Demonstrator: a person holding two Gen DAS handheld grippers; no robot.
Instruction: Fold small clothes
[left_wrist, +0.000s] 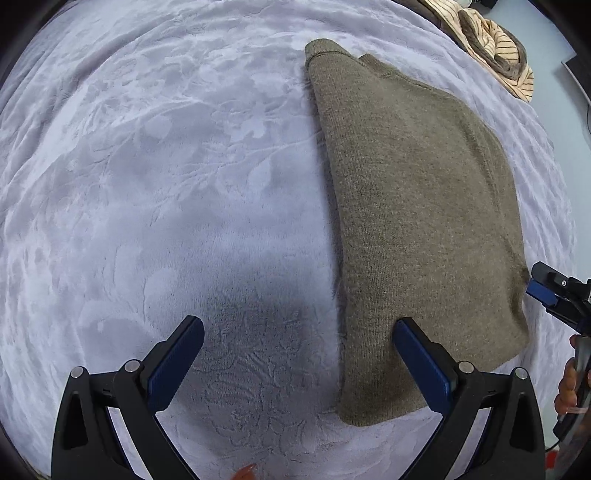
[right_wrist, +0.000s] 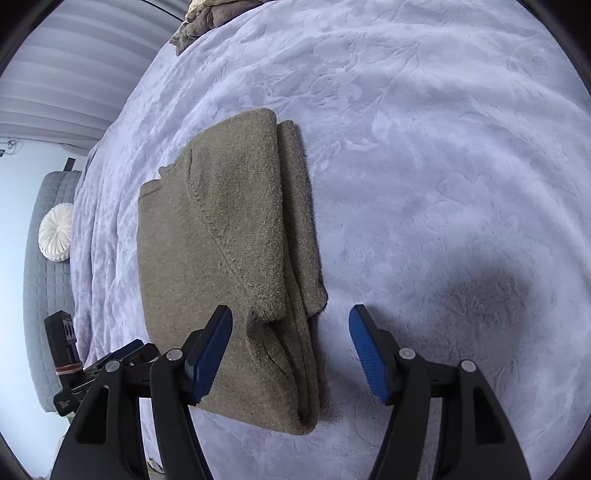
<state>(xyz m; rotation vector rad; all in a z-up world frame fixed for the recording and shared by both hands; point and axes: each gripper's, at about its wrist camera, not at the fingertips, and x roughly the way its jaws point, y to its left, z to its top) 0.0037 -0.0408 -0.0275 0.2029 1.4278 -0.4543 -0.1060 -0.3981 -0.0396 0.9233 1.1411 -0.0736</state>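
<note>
1. Your left gripper (left_wrist: 298, 341) hangs with jaws wide apart over the pale lilac embossed plush blanket (left_wrist: 166, 177).
2. The folded olive-brown knit sweater (left_wrist: 417, 206) lies just right of that gap, under the right finger.
3. Your right gripper (right_wrist: 290, 330) is spread, unclamped, above the sweater's folded near edge.

Lighting: soft, even daylight, cool tint. Shadows — one dark blurred patch on the bedspread (left_wrist: 147, 166) in each view. Focus sharp; strong fisheye bending, black vignette at corners.
</note>
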